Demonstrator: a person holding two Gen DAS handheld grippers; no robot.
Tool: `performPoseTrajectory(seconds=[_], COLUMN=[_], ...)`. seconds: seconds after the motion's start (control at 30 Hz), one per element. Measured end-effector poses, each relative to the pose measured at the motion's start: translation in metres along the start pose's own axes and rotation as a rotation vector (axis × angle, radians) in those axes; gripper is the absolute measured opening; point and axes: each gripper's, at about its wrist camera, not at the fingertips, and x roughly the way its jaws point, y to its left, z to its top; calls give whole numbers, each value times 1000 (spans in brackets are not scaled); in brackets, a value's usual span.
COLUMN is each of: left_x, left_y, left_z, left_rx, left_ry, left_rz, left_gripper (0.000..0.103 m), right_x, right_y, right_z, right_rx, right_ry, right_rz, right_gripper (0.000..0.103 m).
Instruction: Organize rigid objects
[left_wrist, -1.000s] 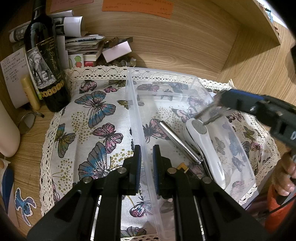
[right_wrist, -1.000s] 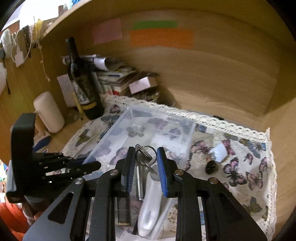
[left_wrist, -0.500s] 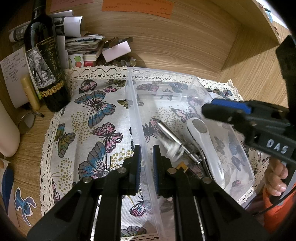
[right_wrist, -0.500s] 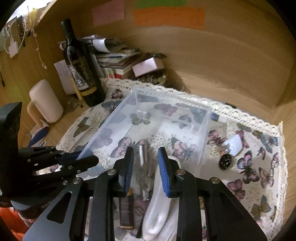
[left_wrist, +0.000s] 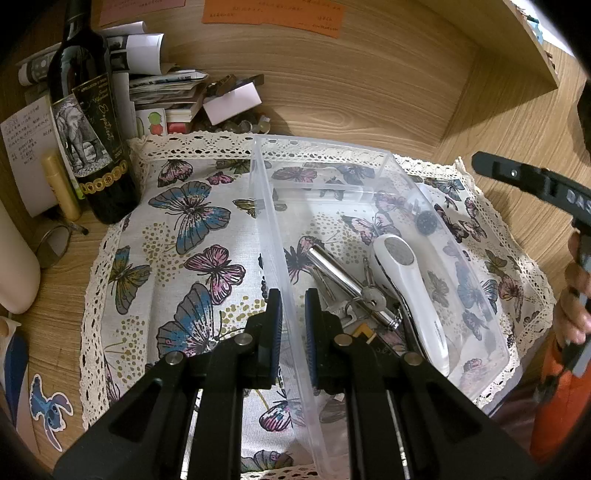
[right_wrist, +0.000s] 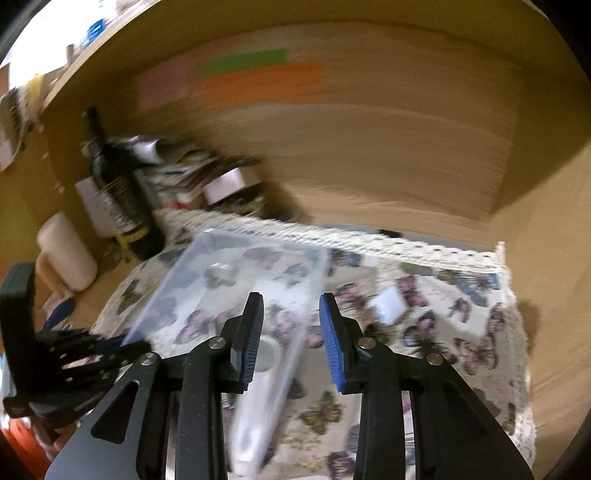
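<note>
**Bin pinched at its wall, other tongs free over the cloth**

The left tongs (left_wrist: 293, 321) were clamped narrow on the near wall of the clear bin (left_wrist: 266, 206), one finger outside and one inside. Just ahead of them, inside the bin, lay a steel tube (left_wrist: 343, 277), keys (left_wrist: 369, 299) and a white handset (left_wrist: 410, 291), touching one another in a loose heap. The right tongs (right_wrist: 291, 332) stood wide with nothing between them; their view was blurred.

Beyond the right tongs, outside the bin on the butterfly cloth (left_wrist: 184, 258), sat a small dark round piece (right_wrist: 375, 328) and a white block (right_wrist: 386, 306), near each other. Both looked light and hard, so I judged they would not give under the pads. The round one seemed likely to roll or squirt out; taking it across its widest part, low to the cloth, looked safest. The block offered flat sides to pinch. The thin bin wall looked springy and might flex if pulled.
</note>
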Motion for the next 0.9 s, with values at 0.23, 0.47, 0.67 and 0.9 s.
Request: performPoseTrajectory(seconds=[0.23,0.47,0.67,0.9], left_x=[0,0,0,0], left_y=[0,0,0,0], left_z=[0,0,0,0], left_rx=[-1,1,1,1], left_ry=[0,0,0,-1], left_rz=[0,1,1,1], left_gripper=[10,10,10,10], right_x=[27,80,115,118], right_y=[-39,-68,-76,-71], right_z=[0,-13,-25,-30], right_rx=[78,157,185,176], right_ry=[61,208,315,341], right_rz=[-60,-47,-46,-52], right_gripper=[29,29,29,22])
